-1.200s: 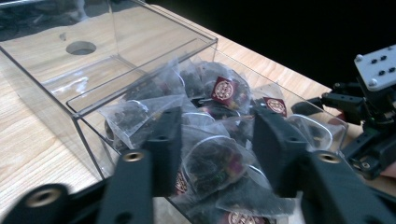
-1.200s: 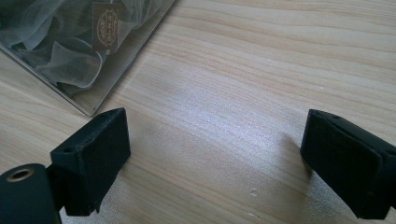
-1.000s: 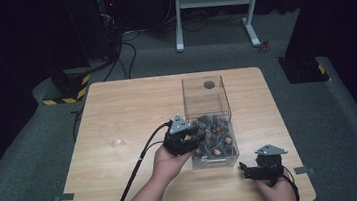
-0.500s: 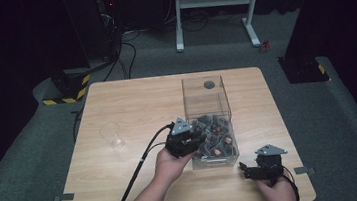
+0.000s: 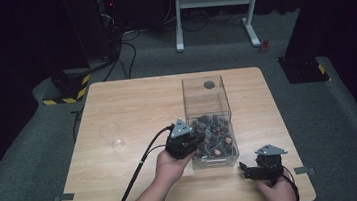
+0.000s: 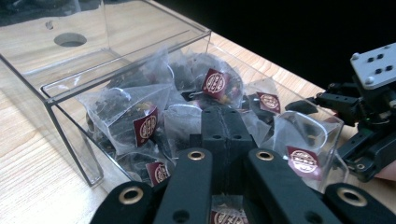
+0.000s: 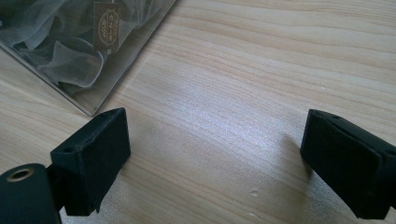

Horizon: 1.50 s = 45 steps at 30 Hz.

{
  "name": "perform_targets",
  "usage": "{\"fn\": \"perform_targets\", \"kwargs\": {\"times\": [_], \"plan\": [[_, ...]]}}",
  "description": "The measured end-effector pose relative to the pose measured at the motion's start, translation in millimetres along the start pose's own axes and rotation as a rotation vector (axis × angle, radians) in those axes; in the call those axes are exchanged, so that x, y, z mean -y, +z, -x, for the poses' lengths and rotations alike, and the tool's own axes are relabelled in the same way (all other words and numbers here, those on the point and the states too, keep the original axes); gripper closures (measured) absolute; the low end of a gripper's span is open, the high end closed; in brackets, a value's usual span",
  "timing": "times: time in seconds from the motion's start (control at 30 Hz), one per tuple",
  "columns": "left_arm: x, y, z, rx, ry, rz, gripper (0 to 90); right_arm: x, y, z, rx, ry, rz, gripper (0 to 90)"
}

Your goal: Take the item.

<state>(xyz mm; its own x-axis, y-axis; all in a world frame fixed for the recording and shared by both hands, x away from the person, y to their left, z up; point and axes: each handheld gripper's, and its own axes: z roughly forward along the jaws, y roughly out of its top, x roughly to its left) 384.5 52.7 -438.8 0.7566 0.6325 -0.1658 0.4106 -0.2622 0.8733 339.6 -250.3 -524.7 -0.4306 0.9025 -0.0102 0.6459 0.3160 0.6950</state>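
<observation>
A clear plastic box [image 5: 205,95] on the wooden table holds several pyramid tea bags [image 6: 135,112] with dark red labels, piled at its near end [image 5: 215,137]. My left gripper [image 5: 199,146] reaches over the box's left wall into the pile. Its jaws have just been closing, and in the left gripper view they now meet [image 6: 224,116] with their tips pinched into the mesh of a tea bag. My right gripper [image 5: 244,170] rests low on the table to the right of the box's near corner. It stands open [image 7: 215,158] over bare wood with nothing between its fingers.
A clear drinking glass [image 5: 112,136] stands on the left half of the table [image 5: 141,99]. The far end of the box is bare, with a round dark hole [image 5: 209,84] behind it. The right gripper [image 6: 327,100] sits close beside the box's wall.
</observation>
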Motion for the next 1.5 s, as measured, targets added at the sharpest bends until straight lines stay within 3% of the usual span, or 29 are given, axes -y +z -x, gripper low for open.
{"fn": "perform_targets", "kwargs": {"times": [0.73, 1.5], "plan": [[-7.5, -14.9, -1.0, 0.011, -0.018, 0.07, 90.0, 0.0, 0.0, 0.0, 0.0, 0.0, 0.0, 8.1], [-21.4, -36.1, -6.7, 0.0, -0.006, 0.132, 90.0, -0.1, -0.1, -0.2, 0.0, 0.003, -0.001, 8.2]]}}
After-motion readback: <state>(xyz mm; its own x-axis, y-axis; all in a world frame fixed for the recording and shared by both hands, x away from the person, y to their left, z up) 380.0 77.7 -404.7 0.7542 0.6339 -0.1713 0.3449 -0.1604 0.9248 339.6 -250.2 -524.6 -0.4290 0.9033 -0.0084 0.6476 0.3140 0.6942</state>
